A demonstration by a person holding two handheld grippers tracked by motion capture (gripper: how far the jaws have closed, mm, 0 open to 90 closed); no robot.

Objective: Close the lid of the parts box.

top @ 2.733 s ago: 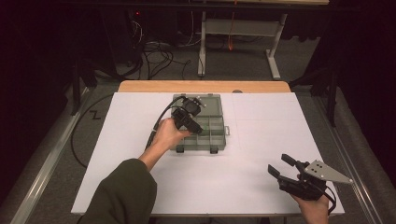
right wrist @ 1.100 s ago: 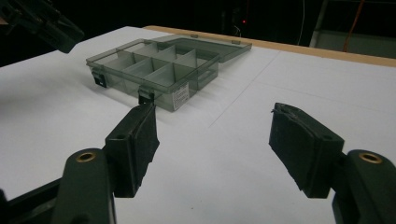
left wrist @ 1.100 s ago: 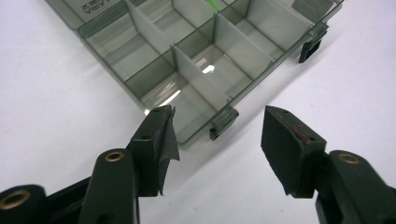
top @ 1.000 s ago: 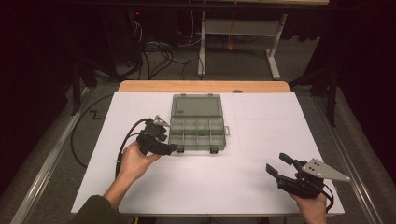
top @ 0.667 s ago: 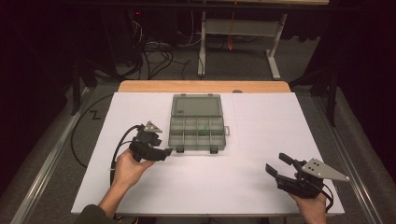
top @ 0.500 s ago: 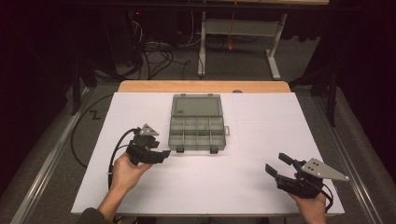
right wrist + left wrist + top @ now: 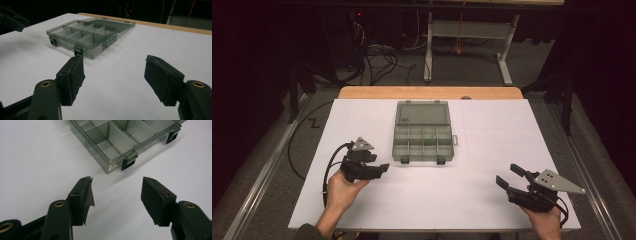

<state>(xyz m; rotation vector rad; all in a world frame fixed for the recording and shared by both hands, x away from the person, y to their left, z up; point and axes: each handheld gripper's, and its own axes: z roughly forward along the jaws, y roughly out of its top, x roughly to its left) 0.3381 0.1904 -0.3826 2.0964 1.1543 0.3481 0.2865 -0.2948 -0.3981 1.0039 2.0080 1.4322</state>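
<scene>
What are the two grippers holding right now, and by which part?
Nothing. The left gripper and right gripper both have open, empty jaws, apart from the open compartment box.

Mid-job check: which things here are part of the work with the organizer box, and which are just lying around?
In the job:
- clear plastic organizer box, lid open, latches at the front
- left gripper, jaws open, nothing between them, near the box's front left corner
- right gripper, jaws open and empty, near the table's front right

Just lying about:
- white table cover
- cables on the floor
- metal stand behind the table
</scene>
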